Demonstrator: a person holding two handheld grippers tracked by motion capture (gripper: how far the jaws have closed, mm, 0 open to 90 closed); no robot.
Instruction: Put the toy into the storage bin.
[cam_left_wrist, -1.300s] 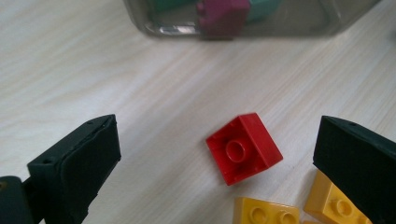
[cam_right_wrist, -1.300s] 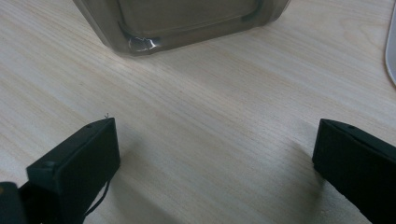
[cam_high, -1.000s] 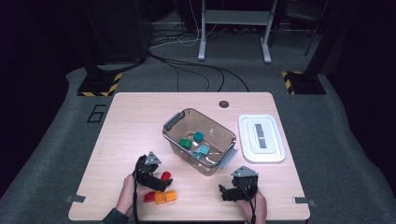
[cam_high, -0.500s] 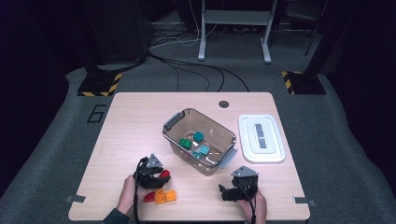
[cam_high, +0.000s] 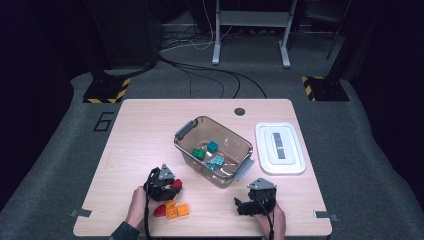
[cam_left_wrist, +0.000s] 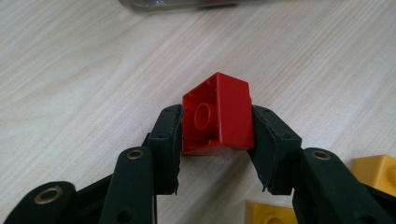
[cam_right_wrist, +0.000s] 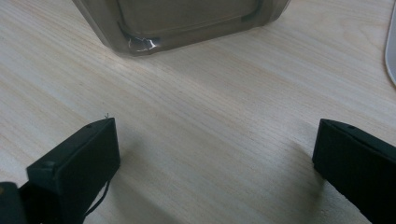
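Step in hand: pick-up of a red brick (cam_left_wrist: 218, 114) from the table (cam_high: 140, 135). Left tool (cam_left_wrist: 215, 135) has just been closing; both pads now sit flat on opposite sides of the brick, which rests tilted between the tips, hollow underside turned toward the camera. The brick still looks to touch the table, so the lift is judged not yet begun.

Right tool (cam_right_wrist: 215, 154) spread wide over bare table, nothing between its jaws, near the front wall of the clear bin (cam_right_wrist: 187, 23).

Next move, as judged: lift straight up, carry forward and right to the bin (cam_high: 215, 150), release over the green and teal bricks (cam_high: 209, 151). Orange bricks (cam_high: 176, 210) remain just beside the left tool.
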